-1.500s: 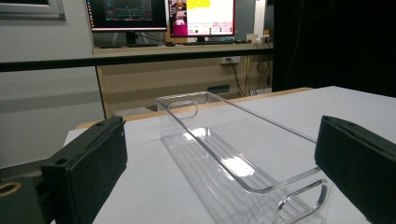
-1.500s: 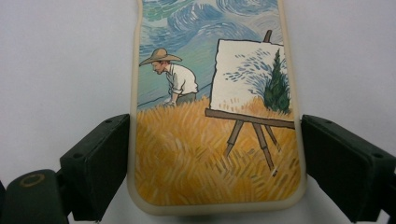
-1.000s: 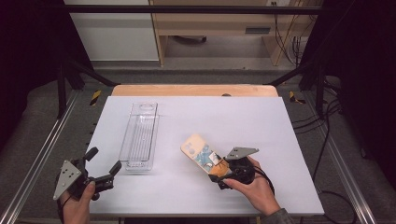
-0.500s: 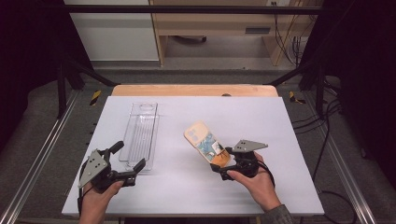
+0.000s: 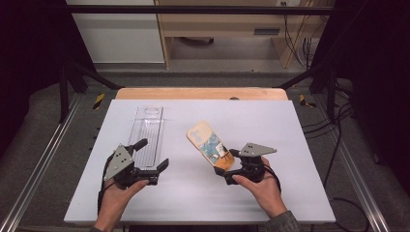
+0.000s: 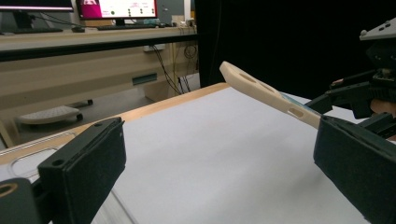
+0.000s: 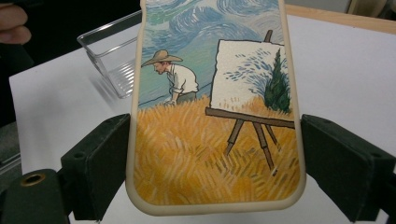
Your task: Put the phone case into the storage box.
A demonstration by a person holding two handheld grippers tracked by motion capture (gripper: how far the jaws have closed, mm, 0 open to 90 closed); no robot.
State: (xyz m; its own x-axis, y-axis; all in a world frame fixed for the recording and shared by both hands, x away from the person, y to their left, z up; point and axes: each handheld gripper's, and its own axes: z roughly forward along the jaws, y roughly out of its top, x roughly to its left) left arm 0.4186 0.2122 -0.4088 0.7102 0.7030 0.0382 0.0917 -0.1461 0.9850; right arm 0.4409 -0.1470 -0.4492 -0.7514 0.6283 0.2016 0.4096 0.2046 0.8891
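A phone case [image 5: 208, 141] with a cream rim and a painted wheat-field scene slants above the white table, its far end raised. My right gripper [image 5: 227, 163] is shut on its near, orange end. In the right gripper view the case [image 7: 215, 107] fills the gap between the two black jaws of that gripper [image 7: 219, 156], which press on its side edges. My left gripper [image 5: 152, 154] stands open at the near end of a clear plastic tray [image 5: 147, 130], holding nothing. The left gripper view shows the case [image 6: 266, 91] edge-on beyond the wide-open left gripper [image 6: 219, 172].
The white table top [image 5: 290, 125] has a wooden strip [image 5: 203, 93] along its far edge. Metal frame rails [image 5: 38, 169] run down both sides. The clear tray [image 7: 112, 56] lies left of the case. A desk with monitors [image 6: 116, 9] stands beyond the table.
My left gripper has moved right and forward, from the table's near left corner to the tray's near end. The right gripper has shifted slightly right with the case held.
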